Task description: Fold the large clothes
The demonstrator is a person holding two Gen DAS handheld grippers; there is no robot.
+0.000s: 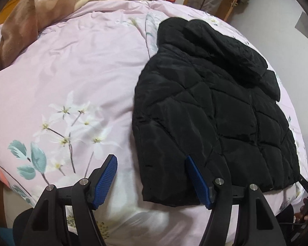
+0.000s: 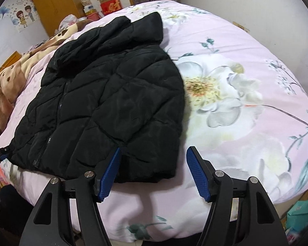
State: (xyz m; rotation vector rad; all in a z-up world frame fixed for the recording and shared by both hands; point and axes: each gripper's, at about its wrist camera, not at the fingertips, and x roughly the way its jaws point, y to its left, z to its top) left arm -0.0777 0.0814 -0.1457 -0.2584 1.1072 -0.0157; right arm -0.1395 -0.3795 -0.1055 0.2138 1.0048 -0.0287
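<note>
A black quilted hooded jacket [image 1: 211,106] lies flat on the pink floral bedcover [image 1: 71,71], hood toward the far side and hem toward me. My left gripper [image 1: 151,158] stands open over the hem's left corner, with the jacket's edge between its blue pads [image 1: 104,180]. In the right wrist view the same jacket [image 2: 104,106] spreads to the left. My right gripper [image 2: 155,150] stands open over the hem's right corner; nothing is pinched. Whether either gripper touches the cloth I cannot tell.
A brown and cream blanket [image 1: 41,10] is bunched at the bed's far left side. Boxes and a red packet [image 2: 110,6] stand beyond the bed by a wooden cupboard [image 2: 53,2]. A hand [image 1: 306,215] shows at the left view's right edge.
</note>
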